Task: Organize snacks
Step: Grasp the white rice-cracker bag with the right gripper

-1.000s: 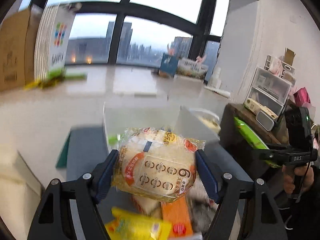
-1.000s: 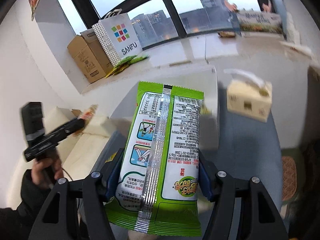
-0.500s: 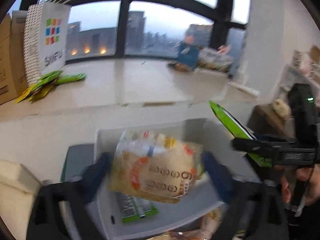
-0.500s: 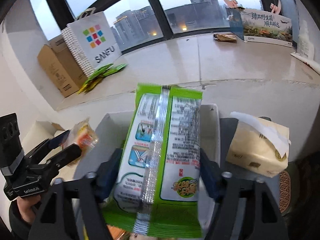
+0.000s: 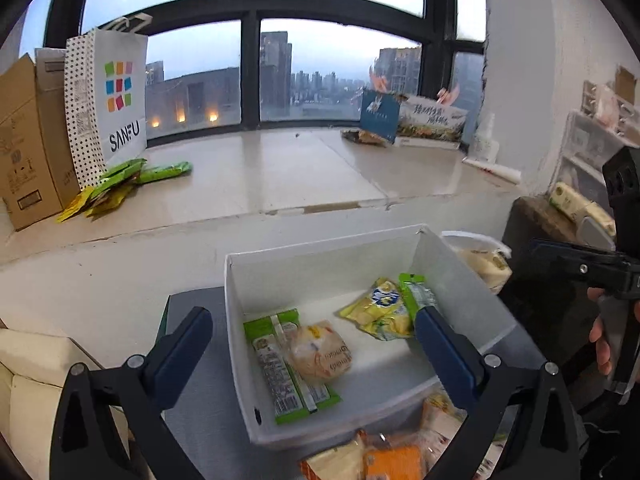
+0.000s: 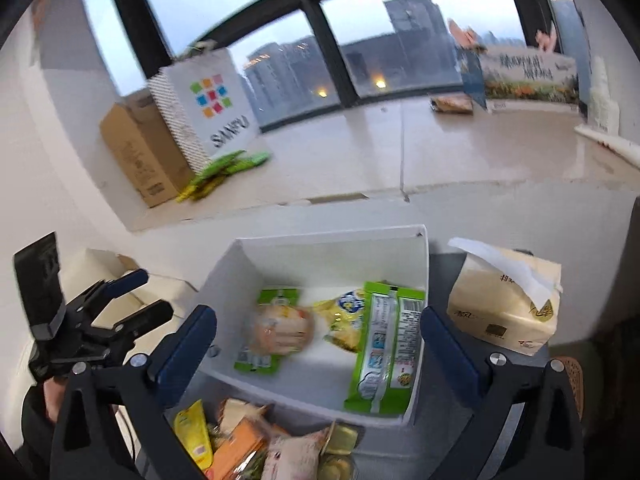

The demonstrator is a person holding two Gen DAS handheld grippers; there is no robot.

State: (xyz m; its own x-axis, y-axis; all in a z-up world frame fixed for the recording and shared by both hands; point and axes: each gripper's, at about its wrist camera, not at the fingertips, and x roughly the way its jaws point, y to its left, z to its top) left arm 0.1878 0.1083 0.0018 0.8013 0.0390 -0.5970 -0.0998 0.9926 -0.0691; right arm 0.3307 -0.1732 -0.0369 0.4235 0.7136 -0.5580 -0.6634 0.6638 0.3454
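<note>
A white open box [image 5: 320,264] [image 6: 320,252] stands on a grey table. Inside lie a round bread packet [image 5: 320,356] [image 6: 280,330], a flat green packet [image 5: 286,368] [image 6: 266,328], a yellow packet [image 5: 380,314] [image 6: 344,320] and a tall green packet [image 6: 384,340] [image 5: 416,296] at the right wall. My left gripper [image 5: 316,356] is open and empty above the box's near left part. My right gripper [image 6: 318,350] is open and empty above the box. A heap of loose snacks [image 6: 260,444] [image 5: 384,452] lies in front of the box.
A tissue pack [image 6: 504,304] stands right of the box. A SANFU paper bag [image 5: 108,92], a cardboard carton [image 5: 28,140] and green sachets [image 5: 120,184] sit on the window ledge. A cream cushion [image 5: 28,392] lies at left. A dark side table [image 5: 540,224] stands at right.
Both grippers moved over the box and opened. The bread packet left my left gripper and the tall green packet left my right gripper; both now lie in the box.
</note>
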